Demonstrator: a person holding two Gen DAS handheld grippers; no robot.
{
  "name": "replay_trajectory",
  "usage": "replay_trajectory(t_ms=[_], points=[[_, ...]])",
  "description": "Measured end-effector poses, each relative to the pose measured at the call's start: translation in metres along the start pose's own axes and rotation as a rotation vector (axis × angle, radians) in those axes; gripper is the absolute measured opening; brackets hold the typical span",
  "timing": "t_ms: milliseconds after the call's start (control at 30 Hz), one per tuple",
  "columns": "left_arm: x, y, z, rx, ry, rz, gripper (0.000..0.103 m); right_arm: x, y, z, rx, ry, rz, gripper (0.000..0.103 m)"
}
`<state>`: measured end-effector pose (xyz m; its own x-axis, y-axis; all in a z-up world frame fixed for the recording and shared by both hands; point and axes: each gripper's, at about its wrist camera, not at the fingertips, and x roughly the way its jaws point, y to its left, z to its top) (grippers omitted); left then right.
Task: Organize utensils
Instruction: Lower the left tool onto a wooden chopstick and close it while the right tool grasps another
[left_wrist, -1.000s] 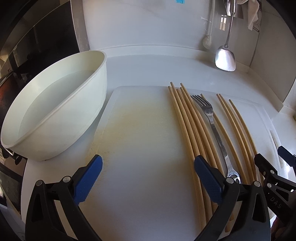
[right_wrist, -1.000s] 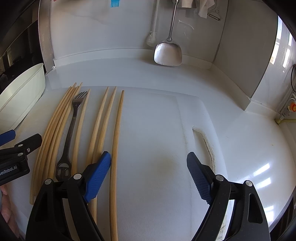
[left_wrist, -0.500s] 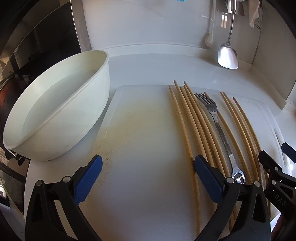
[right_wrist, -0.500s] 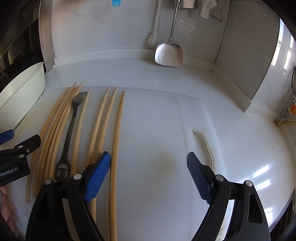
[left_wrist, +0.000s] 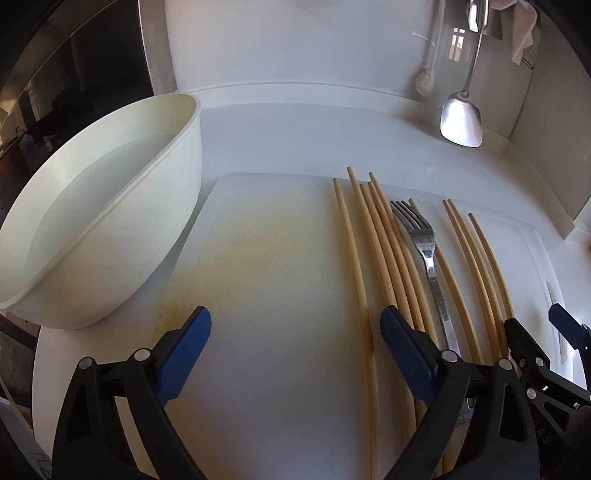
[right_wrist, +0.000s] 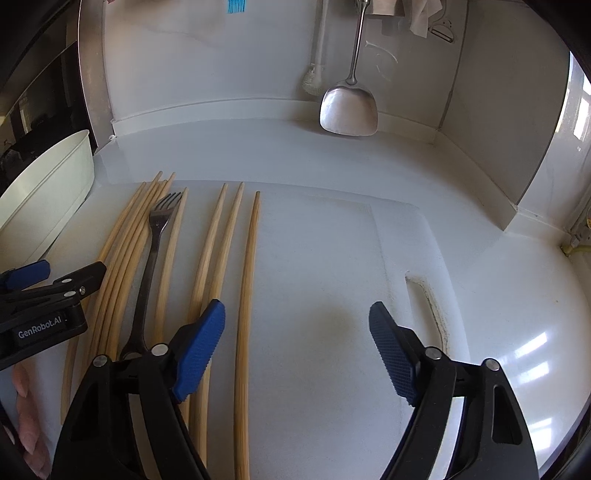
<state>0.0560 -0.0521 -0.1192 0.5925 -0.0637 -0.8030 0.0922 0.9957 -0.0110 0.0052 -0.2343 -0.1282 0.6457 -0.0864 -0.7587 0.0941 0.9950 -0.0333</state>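
White cutting board (left_wrist: 266, 258) on white counter (right_wrist: 498, 295), tiled corner; both grippers (left_wrist: 295, 354) (right_wrist: 295, 350) spread, empty.

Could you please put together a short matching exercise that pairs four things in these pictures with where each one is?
Things:
1. fork
2. bowl
3. spatula
4. left gripper

Places:
A. hanging against the back wall
B. lying among the chopsticks on the cutting board
C. open, over the board's bare left part
D. on the counter, left of the board

Pairs: 1-B, 2-D, 3-A, 4-C
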Motion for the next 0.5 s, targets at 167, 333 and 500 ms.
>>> replay_trajectory(t_ms=[167, 333, 500], points=[[-0.008, -0.012, -0.004, 0.046, -0.027, -0.028, 0.060, -0.002, 0.005, -0.003, -0.020, -0.014, 0.024, 0.058], [-0.010, -0.021, -0.003, 0.048, -0.022, -0.032, 0.039, -0.002, 0.004, -0.003, 0.005, -0.013, 0.047, 0.052], [-0.013, -0.033, -0.007, 0.089, -0.033, -0.051, 0.013, -0.004, 0.010, -0.004, -0.027, -0.020, 0.064, 0.038]])
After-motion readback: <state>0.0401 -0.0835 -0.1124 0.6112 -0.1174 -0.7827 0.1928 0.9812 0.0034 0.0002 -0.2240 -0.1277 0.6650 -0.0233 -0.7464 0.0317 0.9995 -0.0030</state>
